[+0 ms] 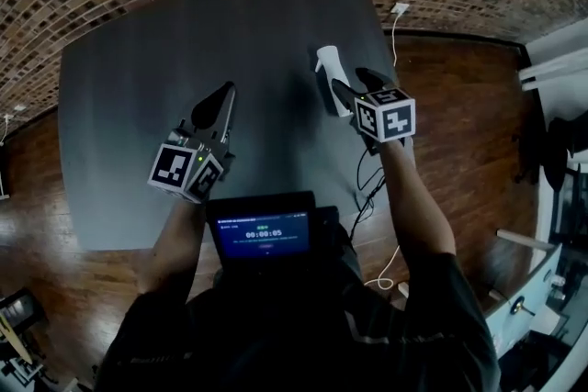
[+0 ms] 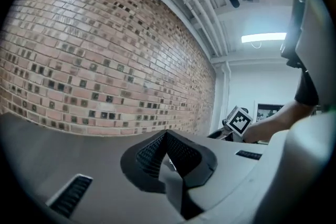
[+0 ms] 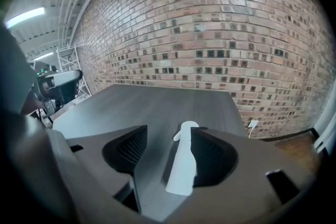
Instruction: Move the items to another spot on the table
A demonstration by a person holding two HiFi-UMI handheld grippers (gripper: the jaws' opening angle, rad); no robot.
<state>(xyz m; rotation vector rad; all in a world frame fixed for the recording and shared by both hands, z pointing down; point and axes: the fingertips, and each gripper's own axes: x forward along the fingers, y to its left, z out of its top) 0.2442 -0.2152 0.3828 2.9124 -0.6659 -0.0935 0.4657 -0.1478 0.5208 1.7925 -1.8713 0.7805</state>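
Note:
A white spray bottle point(image 1: 328, 78) stands upright on the dark grey table point(image 1: 138, 78), toward its right side. My right gripper point(image 1: 354, 87) is open and tilted down over it. In the right gripper view the bottle point(image 3: 182, 165) sits between the jaws of the right gripper point(image 3: 169, 134), close against the right pad, with a wide gap to the left pad point(image 3: 131, 147). My left gripper point(image 1: 223, 101) hovers at mid-table, pointing level, jaws closed together with nothing in them. In the left gripper view the left gripper point(image 2: 167, 136) shows its pads meeting in a point.
A brick wall runs behind the table. A white plug and cable point(image 1: 400, 9) lie on the wooden floor past the table's right edge. A small screen point(image 1: 262, 234) sits at the person's chest. White furniture point(image 1: 551, 69) stands at far right.

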